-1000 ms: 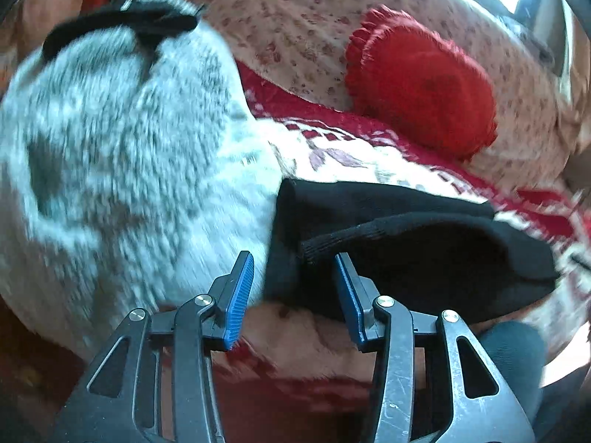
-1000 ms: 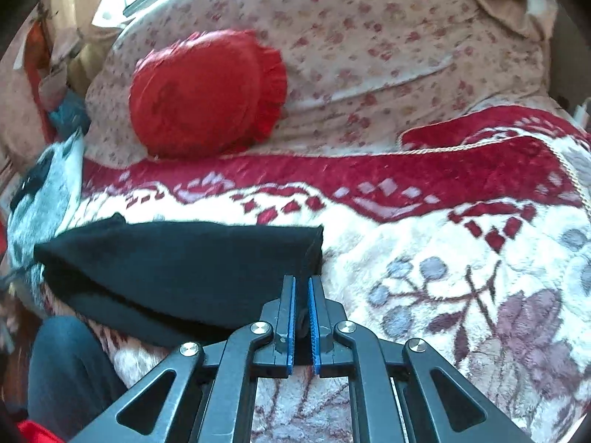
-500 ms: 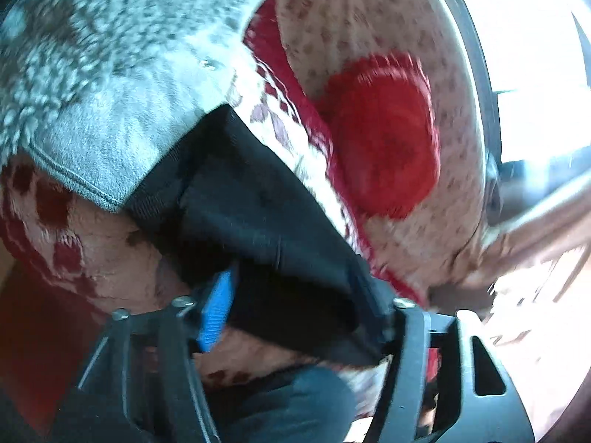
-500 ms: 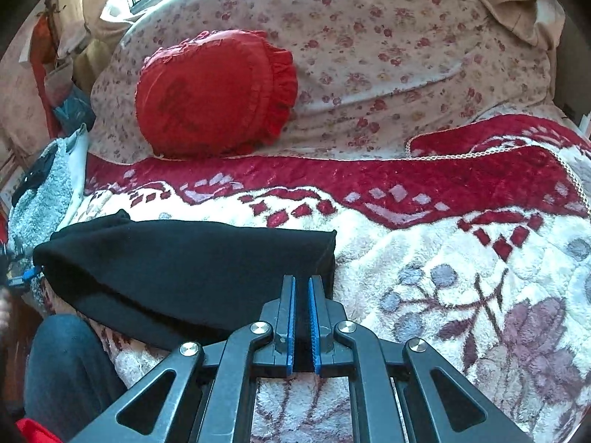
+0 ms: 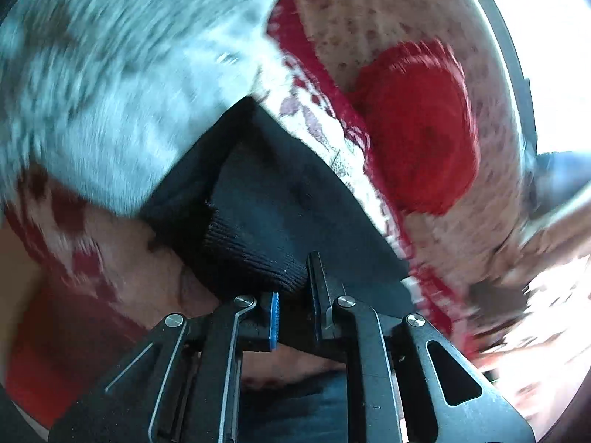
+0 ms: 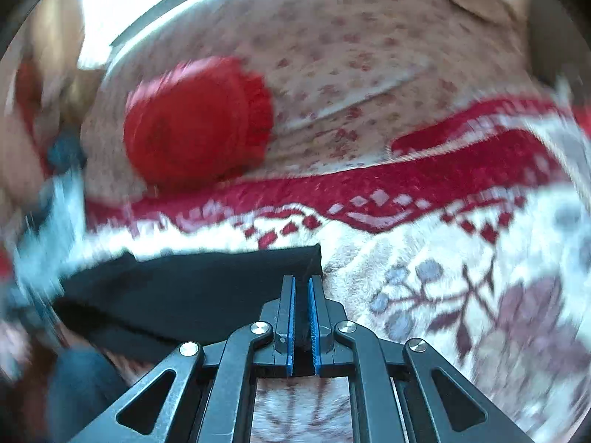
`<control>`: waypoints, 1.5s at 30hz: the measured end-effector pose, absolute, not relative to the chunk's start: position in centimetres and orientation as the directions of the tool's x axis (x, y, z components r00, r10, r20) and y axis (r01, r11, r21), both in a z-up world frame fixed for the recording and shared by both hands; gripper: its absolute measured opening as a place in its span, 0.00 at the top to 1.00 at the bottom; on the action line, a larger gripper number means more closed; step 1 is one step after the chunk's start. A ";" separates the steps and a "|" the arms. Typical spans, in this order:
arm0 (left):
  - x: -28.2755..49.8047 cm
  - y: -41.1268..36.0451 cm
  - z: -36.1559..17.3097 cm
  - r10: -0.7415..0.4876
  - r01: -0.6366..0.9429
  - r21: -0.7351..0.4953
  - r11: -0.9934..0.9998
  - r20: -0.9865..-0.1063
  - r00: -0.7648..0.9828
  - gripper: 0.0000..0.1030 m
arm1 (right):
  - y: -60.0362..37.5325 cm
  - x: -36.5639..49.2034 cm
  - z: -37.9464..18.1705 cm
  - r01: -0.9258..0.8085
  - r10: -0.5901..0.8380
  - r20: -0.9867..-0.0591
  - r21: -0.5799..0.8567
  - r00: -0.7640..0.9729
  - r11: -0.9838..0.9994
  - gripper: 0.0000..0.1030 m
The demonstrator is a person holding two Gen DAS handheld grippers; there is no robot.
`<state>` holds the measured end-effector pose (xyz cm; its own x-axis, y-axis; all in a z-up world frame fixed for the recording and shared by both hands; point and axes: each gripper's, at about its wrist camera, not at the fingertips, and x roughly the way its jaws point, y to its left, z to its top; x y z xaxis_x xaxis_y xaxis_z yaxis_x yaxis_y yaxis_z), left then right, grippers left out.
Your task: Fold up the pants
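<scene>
The black pants (image 5: 280, 199) lie folded in a long band on a red and white patterned blanket (image 6: 424, 258). My left gripper (image 5: 293, 295) is shut on the ribbed end of the pants. My right gripper (image 6: 302, 288) is shut on the other end of the pants (image 6: 192, 288), at their right corner. Both views are blurred by motion.
A round red cushion (image 6: 195, 125) leans on a floral pillow (image 6: 369, 55) behind the pants. A fluffy grey-white throw (image 5: 110, 85) lies beside the left end. A blue-clad knee (image 6: 77, 387) shows at the bed's front edge.
My left gripper has moved onto the ribbed end of the pants and closed on it. The left view has swung round. The right gripper stays shut on its corner.
</scene>
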<state>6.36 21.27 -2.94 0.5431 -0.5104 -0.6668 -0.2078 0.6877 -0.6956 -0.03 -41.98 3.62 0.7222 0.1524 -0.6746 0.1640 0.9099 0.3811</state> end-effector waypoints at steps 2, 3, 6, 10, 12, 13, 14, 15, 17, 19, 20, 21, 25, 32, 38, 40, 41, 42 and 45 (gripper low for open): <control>6.2 19.7 -2.1 -0.404 -0.123 -0.562 0.818 -0.713 0.573 0.89 | -43.1 -1.2 2.9 0.204 0.219 -0.634 0.525 0.742 0.826 0.94; 6.1 18.6 -1.6 -0.341 -0.080 -0.477 0.875 -0.727 0.596 0.89 | -43.4 -1.5 2.2 0.209 0.265 -0.616 0.588 0.742 0.781 0.94; 5.6 16.5 -1.6 -0.224 -0.014 -0.302 0.953 -0.734 0.641 0.89 | -43.3 -2.2 -0.2 0.230 0.383 -0.574 0.724 0.724 0.650 0.93; 5.1 15.2 -2.0 -0.142 0.026 -0.169 0.985 -0.721 0.678 0.88 | -42.7 -2.2 -3.4 0.313 0.441 -0.580 0.781 0.685 0.541 0.91; 4.8 15.5 -2.3 -0.140 0.029 -0.164 0.986 -0.719 0.680 0.88 | -42.8 -2.0 -4.2 0.342 0.449 -0.577 0.795 0.683 0.501 0.90; 5.0 15.6 -2.5 -0.144 0.029 -0.170 0.985 -0.720 0.679 0.88 | -43.0 -2.1 -4.5 0.350 0.449 -0.567 0.805 0.691 0.478 0.90; 4.9 15.6 -2.5 -0.148 0.027 -0.178 0.984 -0.720 0.678 0.88 | -43.3 -2.1 -4.6 0.356 0.440 -0.552 0.818 0.709 0.452 0.89; 5.3 15.7 -2.7 -0.151 0.024 -0.183 0.983 -0.720 0.677 0.87 | -43.7 -2.2 -4.7 0.360 0.432 -0.543 0.825 0.720 0.436 0.86; 5.2 15.9 -2.7 -0.154 0.019 -0.191 0.981 -0.722 0.675 0.87 | -44.0 -2.4 -4.9 0.367 0.424 -0.524 0.840 0.739 0.399 0.81; 5.4 15.7 -2.8 -0.152 0.019 -0.189 0.982 -0.724 0.673 0.87 | -44.2 -2.6 -5.1 0.376 0.418 -0.523 0.842 0.743 0.386 0.77; 5.4 15.7 -2.9 -0.152 0.021 -0.186 0.982 -0.724 0.673 0.87 | -44.2 -2.5 -5.3 0.378 0.422 -0.525 0.842 0.740 0.384 0.76; 5.4 15.6 -2.9 -0.152 0.022 -0.185 0.982 -0.724 0.673 0.87 | -44.3 -2.3 -5.6 0.377 0.430 -0.519 0.847 0.738 0.376 0.76; 5.7 15.9 -2.7 -0.165 0.022 -0.202 0.979 -0.727 0.666 0.89 | -43.9 -0.7 -5.6 0.325 0.470 -0.498 0.856 0.728 0.402 0.77; 4.6 17.8 -1.2 -0.170 0.032 -0.206 0.978 -0.700 0.694 0.90 | -43.7 -1.5 -3.1 0.323 0.369 -0.591 0.751 0.718 0.575 0.97; 5.0 16.8 -3.7 -0.125 0.029 -0.140 0.990 -0.740 0.661 0.90 | -43.7 -1.2 -5.1 0.378 0.378 -0.654 0.717 0.655 0.585 0.97; 4.8 17.1 -3.3 -0.126 0.025 -0.147 0.989 -0.735 0.666 0.90 | -43.8 -1.3 -5.0 0.374 0.373 -0.652 0.716 0.660 0.589 0.97; 4.6 17.2 -3.1 -0.127 0.025 -0.149 0.988 -0.731 0.670 0.90 | -43.8 -1.4 -5.0 0.379 0.368 -0.656 0.712 0.659 0.592 0.97; 4.6 17.2 -3.1 -0.128 0.027 -0.148 0.989 -0.732 0.669 0.90 | -43.8 -1.3 -5.3 0.389 0.359 -0.668 0.701 0.652 0.598 0.97; 4.8 17.1 -4.3 -0.107 0.006 -0.136 0.991 -0.752 0.650 0.82 | -43.6 -1.0 -5.7 0.406 0.345 -0.695 0.675 0.631 0.616 0.97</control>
